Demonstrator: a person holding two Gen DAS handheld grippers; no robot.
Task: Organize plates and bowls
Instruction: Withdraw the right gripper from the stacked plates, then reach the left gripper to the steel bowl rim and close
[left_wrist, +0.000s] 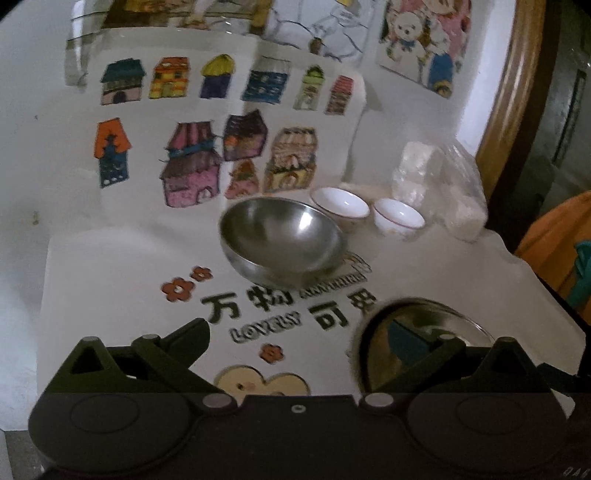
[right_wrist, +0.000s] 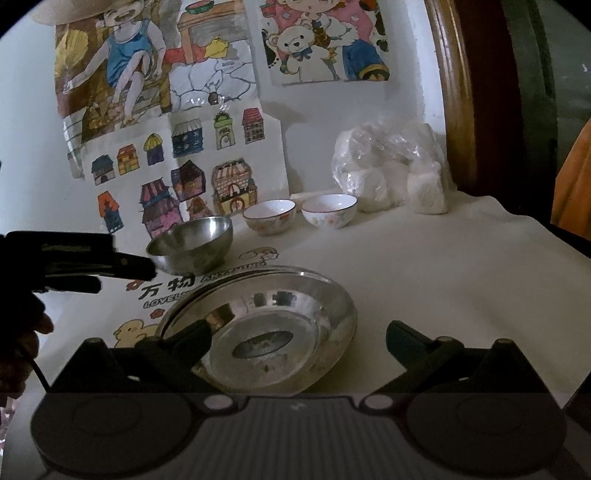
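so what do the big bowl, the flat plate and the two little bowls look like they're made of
Big bowl: polished metal, probably stainless steel; grey, with bright highlights.
Flat plate: likewise shiny metal; its mirror surface reflects the room.
Two little bowls: glazed white ceramic, likely porcelain; glossy, with a thin red rim line and floral decoration.

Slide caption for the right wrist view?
Open right hand-held gripper over a steel plate; steel bowl and two ceramic bowls behind.

Both views are dim and grainy, with soft motion blur in the left wrist view. Fisheye bending curves the edges and blackens the corners. Ahead of the fingers, the steel bowl (left_wrist: 282, 240) and the steel plate (right_wrist: 266, 332) carry pale glints (mirror-like reflections). The gripper bodies read as near-black silhouettes.
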